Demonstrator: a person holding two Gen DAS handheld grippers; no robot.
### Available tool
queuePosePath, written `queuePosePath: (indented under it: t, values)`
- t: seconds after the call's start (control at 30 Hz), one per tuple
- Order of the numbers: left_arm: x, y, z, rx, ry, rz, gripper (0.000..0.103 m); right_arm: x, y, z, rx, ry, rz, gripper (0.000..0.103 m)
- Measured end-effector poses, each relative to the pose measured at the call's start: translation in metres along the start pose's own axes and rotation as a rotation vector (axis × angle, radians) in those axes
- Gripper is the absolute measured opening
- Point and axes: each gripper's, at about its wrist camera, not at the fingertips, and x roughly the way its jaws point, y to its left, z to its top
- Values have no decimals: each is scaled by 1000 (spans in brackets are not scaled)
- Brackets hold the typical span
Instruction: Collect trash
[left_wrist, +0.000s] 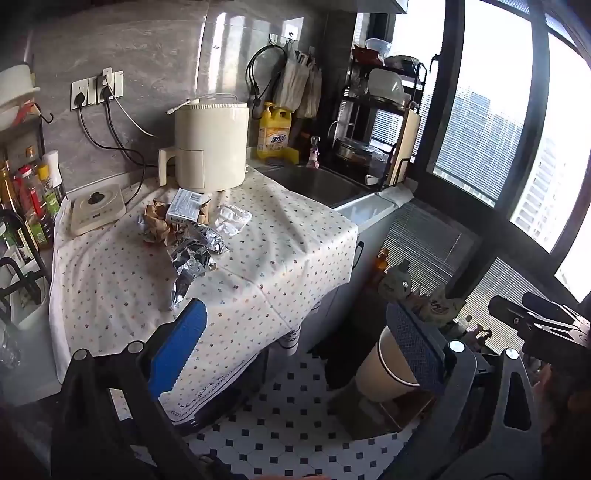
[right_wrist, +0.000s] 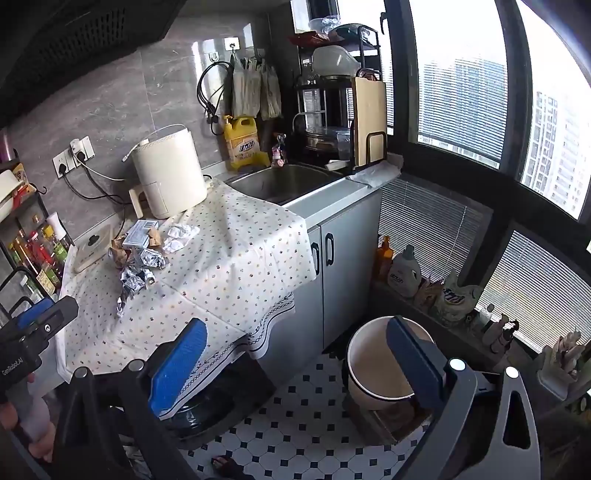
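Both grippers are hanging wide apart with nothing between their pads. The left gripper (left_wrist: 299, 354) is hovering over the counter's (left_wrist: 280, 254) near edge; the right gripper (right_wrist: 295, 365) is hovering beside it over the floor. A bin (right_wrist: 373, 369) is standing below, by the right gripper's right finger. The trash (left_wrist: 192, 229) is lying on the counter, ahead and left of both grippers.

Both wrist cameras stand back from the counter, looking downward across the dotted white tablecloth (left_wrist: 258, 236) (right_wrist: 229, 240). They share the cream cylindrical appliance (left_wrist: 210, 146) (right_wrist: 168, 173), steel sink (left_wrist: 314, 181) (right_wrist: 280, 181) and tiled floor (left_wrist: 295, 417) (right_wrist: 306, 417).
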Motion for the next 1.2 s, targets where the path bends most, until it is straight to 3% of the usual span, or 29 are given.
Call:
queuePosePath:
  t: [1.2]
  values:
    - [-25,7,-17,-36,-17,39,97,-13,1,-7,-33,6,43,95]
